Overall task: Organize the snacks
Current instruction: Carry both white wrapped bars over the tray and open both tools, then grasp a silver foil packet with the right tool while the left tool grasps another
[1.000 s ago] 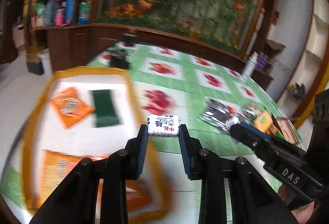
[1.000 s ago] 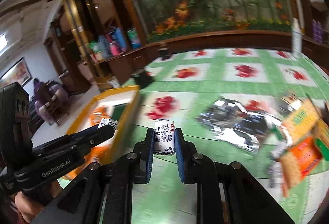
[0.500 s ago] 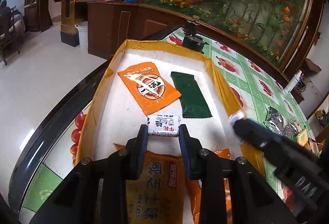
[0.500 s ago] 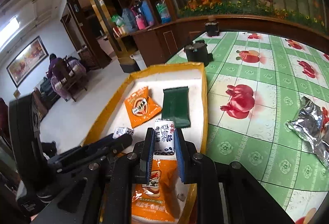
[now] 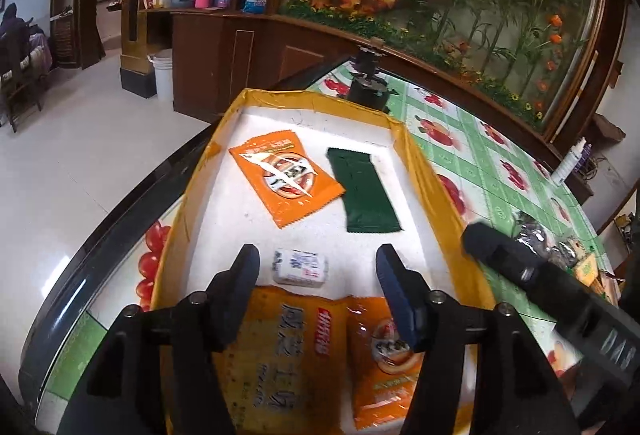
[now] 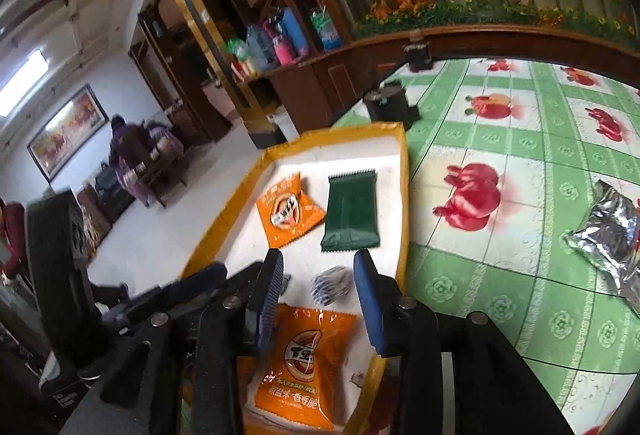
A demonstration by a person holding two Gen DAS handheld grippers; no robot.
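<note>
A yellow-rimmed white tray (image 5: 424,171) (image 6: 403,195) holds an orange snack packet (image 5: 286,177) (image 6: 288,211), a dark green packet (image 5: 362,195) (image 6: 352,211) and larger orange packets (image 5: 288,355) (image 6: 304,367) at its near end. My left gripper (image 5: 316,257) hovers over the tray with its jaws opening. A white blue-printed candy (image 5: 301,267) lies on the tray floor between them, clear of both pads. My right gripper (image 6: 318,261) is beside it, jaws also opening. A second white candy (image 6: 332,285), blurred, sits loose between its fingers, untouched.
The tray sits at the left edge of a round table with a green, fruit-printed cloth (image 6: 520,163). A silver foil packet (image 6: 604,231) and more snacks (image 5: 560,251) lie to the right. A small black stand (image 5: 368,87) is beyond the tray's far end.
Both grippers swung left from over the tablecloth to above the tray. Each then spread its jaws and let go of the white candy it was holding.
</note>
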